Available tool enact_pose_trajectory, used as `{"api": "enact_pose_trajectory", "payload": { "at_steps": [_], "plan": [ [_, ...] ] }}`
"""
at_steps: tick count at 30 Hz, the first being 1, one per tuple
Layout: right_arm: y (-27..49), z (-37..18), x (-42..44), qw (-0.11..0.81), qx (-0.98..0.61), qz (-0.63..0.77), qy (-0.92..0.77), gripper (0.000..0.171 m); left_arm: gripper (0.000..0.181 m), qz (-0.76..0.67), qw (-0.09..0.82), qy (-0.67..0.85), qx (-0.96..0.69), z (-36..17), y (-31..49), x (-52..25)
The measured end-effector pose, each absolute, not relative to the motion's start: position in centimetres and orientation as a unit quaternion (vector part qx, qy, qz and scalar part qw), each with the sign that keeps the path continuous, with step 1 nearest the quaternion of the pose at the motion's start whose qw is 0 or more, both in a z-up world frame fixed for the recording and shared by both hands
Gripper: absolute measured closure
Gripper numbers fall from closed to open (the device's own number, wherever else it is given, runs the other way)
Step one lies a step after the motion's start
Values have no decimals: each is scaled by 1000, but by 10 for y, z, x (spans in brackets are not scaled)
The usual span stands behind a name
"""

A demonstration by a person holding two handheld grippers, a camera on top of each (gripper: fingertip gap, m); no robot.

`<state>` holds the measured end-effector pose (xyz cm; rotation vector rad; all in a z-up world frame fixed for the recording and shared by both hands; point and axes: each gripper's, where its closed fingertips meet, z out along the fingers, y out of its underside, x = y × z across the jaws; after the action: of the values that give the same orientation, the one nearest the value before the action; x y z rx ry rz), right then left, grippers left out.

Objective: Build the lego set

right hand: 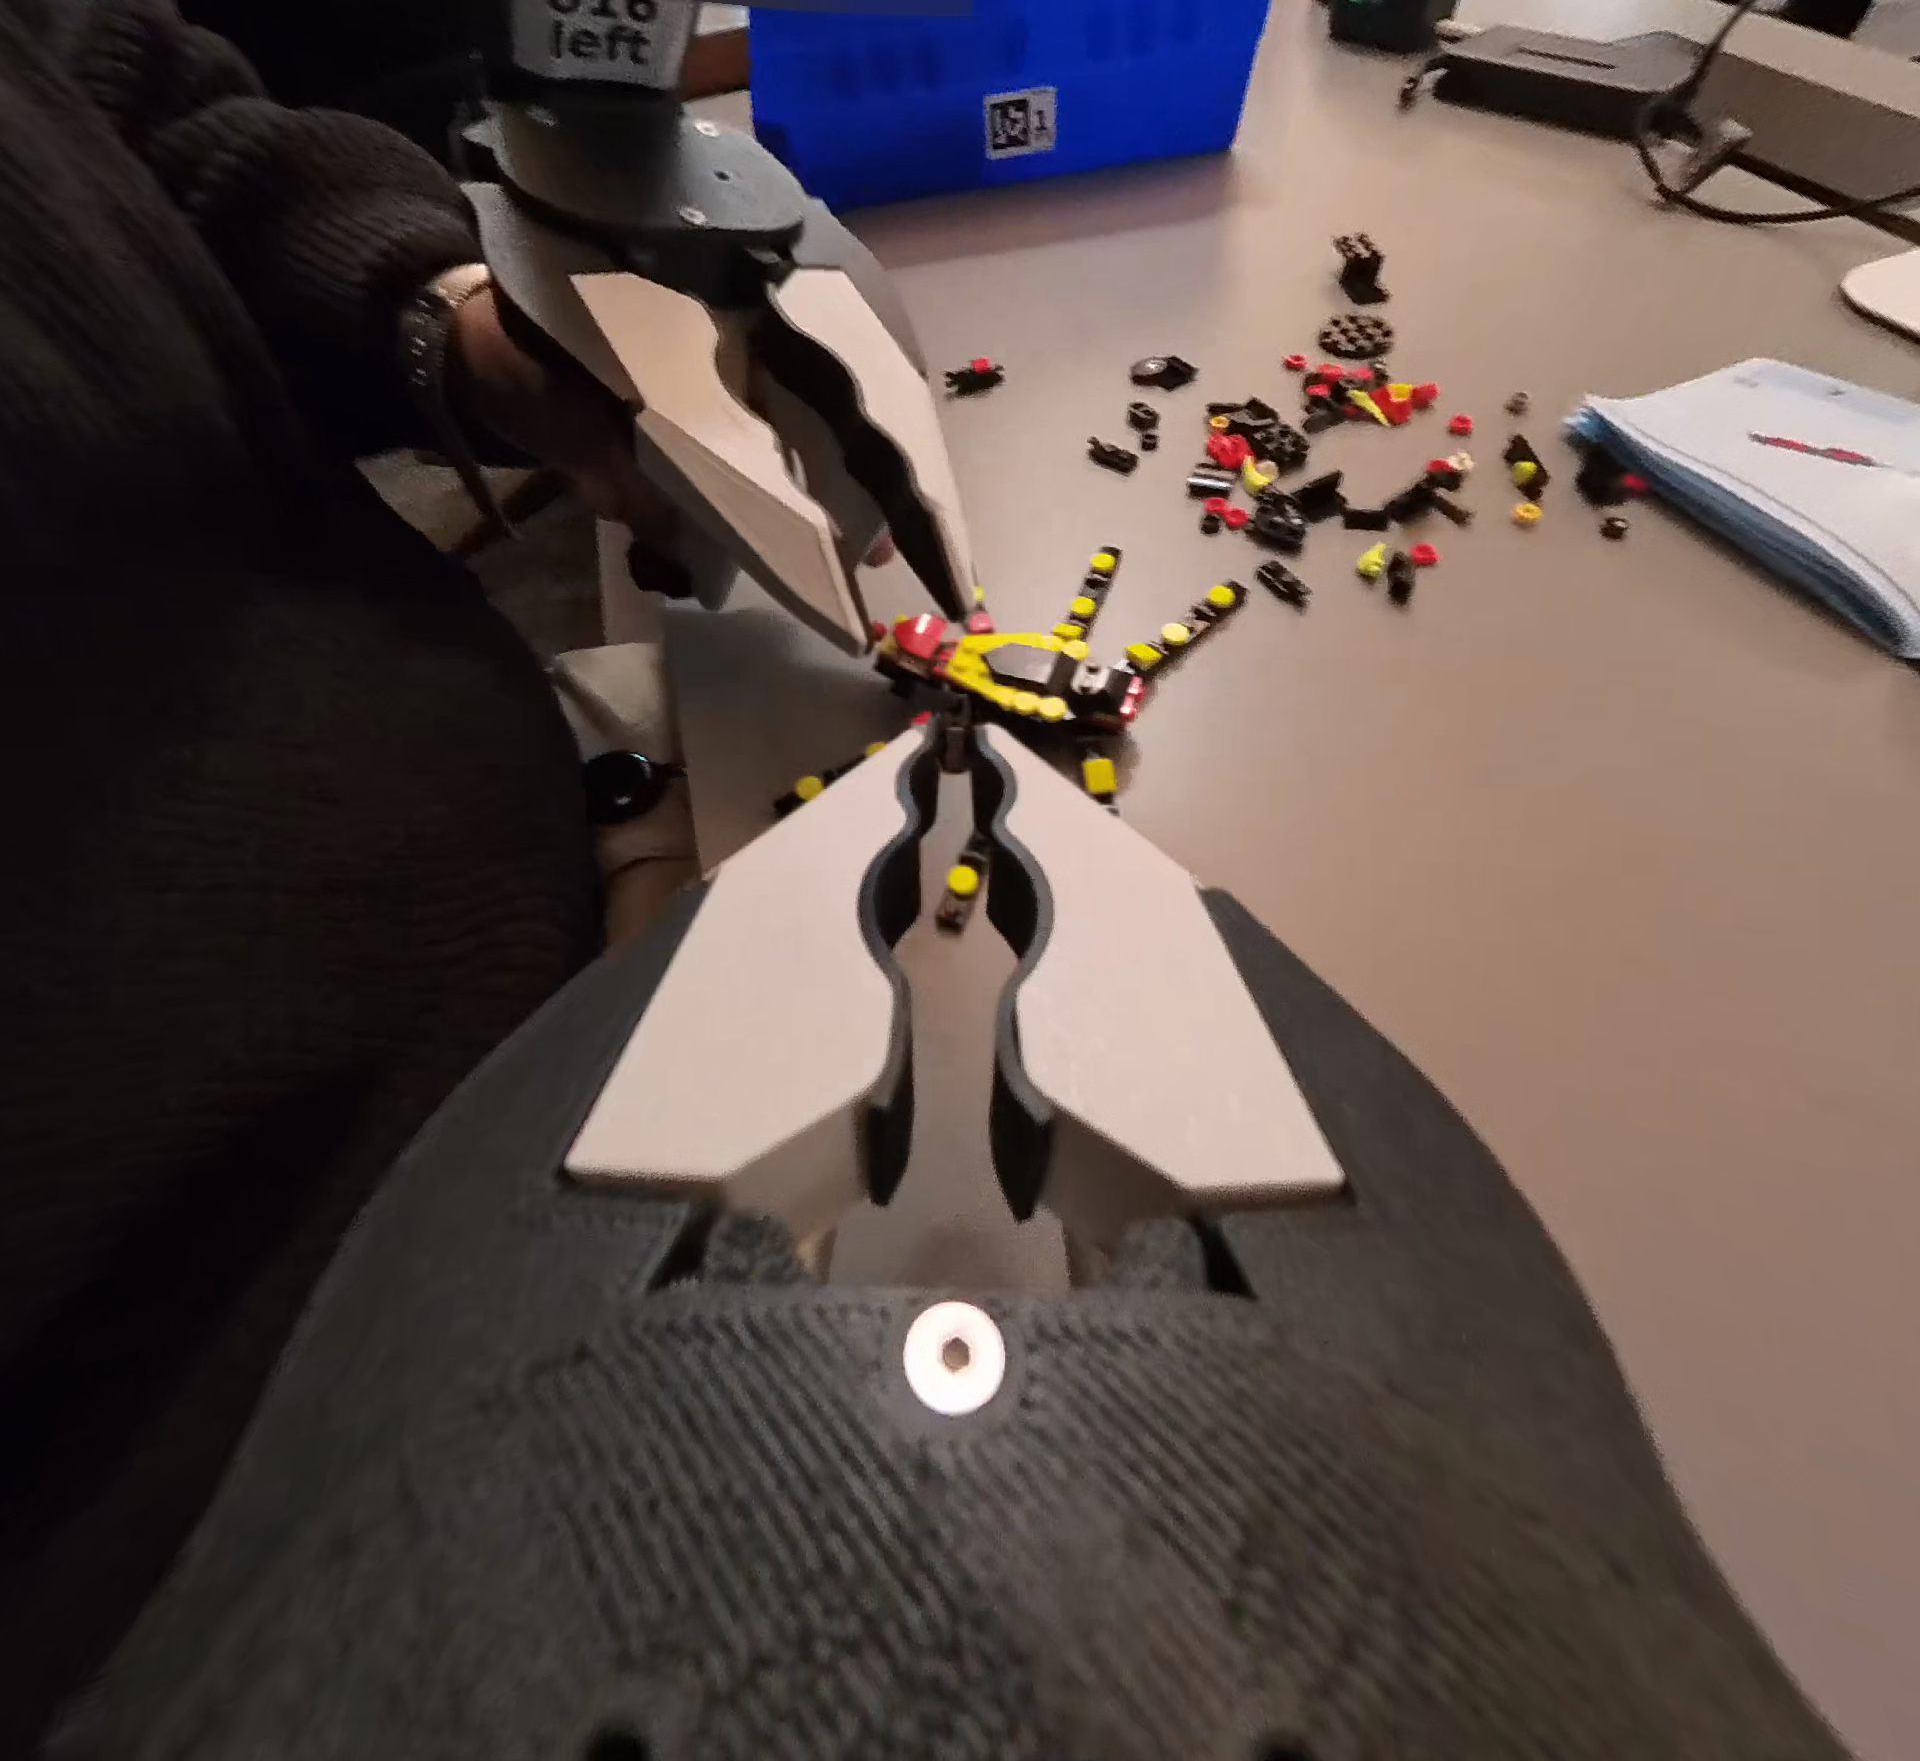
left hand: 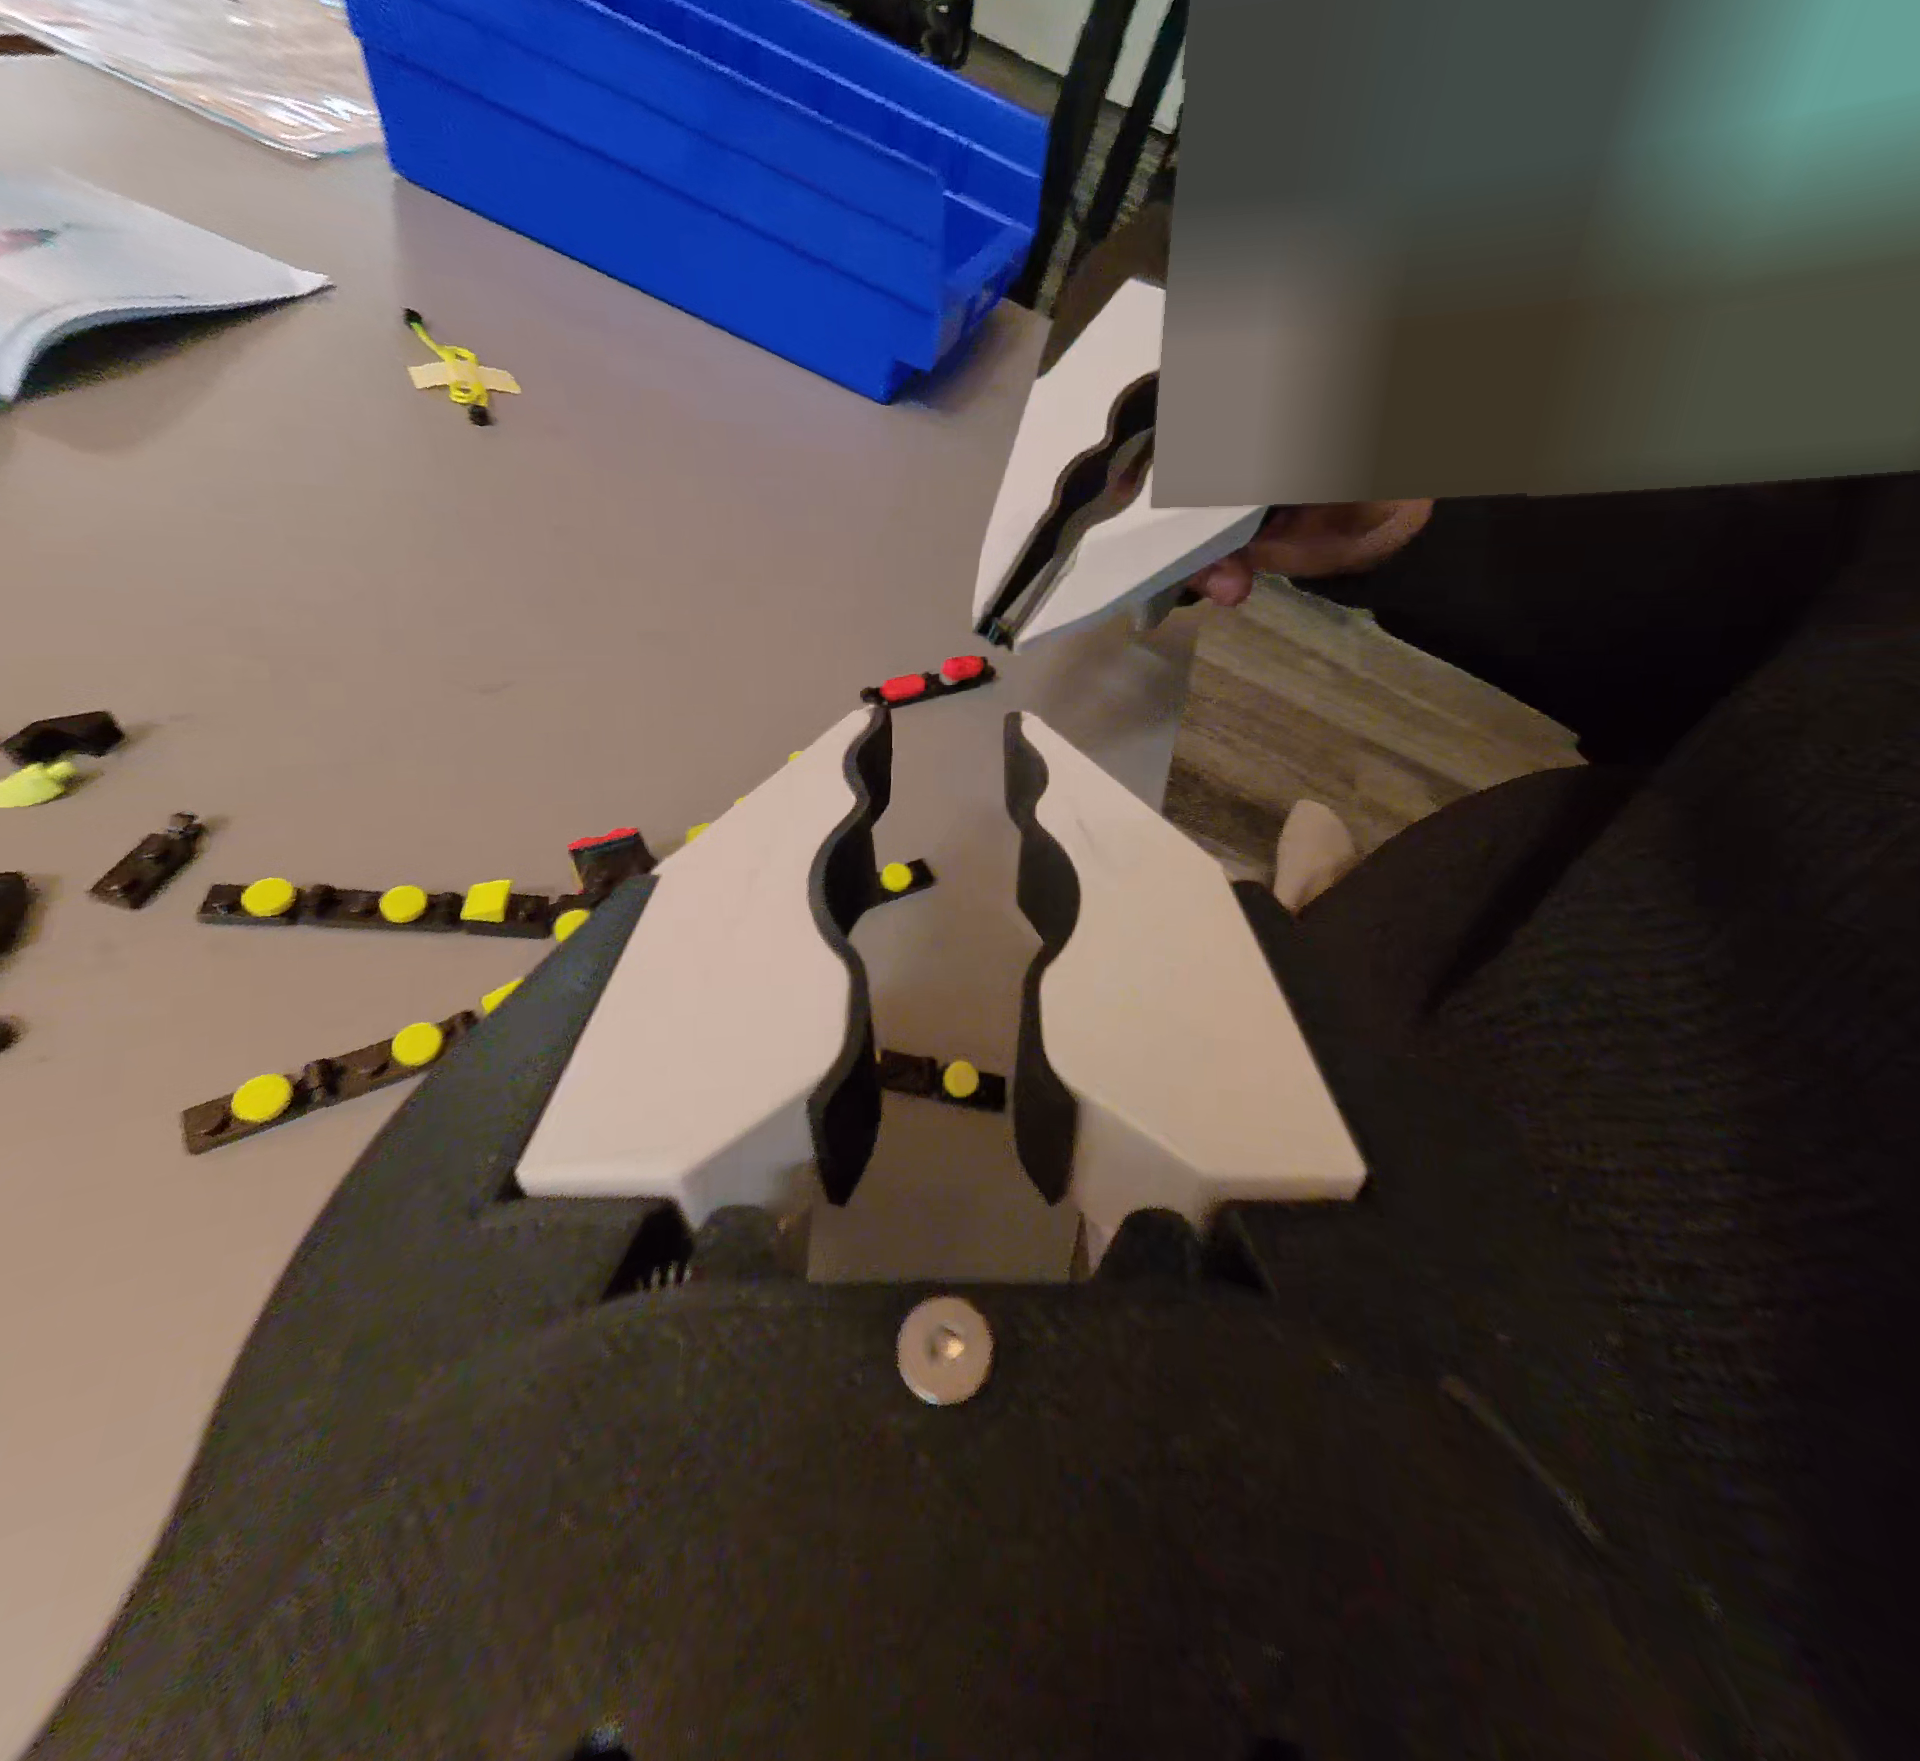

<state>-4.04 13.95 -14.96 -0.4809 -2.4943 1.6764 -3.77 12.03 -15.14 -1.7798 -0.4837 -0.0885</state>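
table: smooth matt | bin: glossy blue plastic | booklet: paper

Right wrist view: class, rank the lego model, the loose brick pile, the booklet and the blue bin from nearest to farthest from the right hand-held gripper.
1. Lego model, just ahead.
2. Brick pile, ahead-right.
3. Booklet, far right.
4. Blue bin, back.

The grey table carries scattered lego pieces, a blue bin and a booklet.
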Motion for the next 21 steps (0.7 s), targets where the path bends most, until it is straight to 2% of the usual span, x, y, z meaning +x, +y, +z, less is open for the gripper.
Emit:
{"api": "enact_pose_trajectory", "payload": {
  "at_steps": [21],
  "plan": [
    [124,-148,-3,-16,-76,555,-828,168,174,-104,609,-116,-777,-148,132,3]
  ]
}}
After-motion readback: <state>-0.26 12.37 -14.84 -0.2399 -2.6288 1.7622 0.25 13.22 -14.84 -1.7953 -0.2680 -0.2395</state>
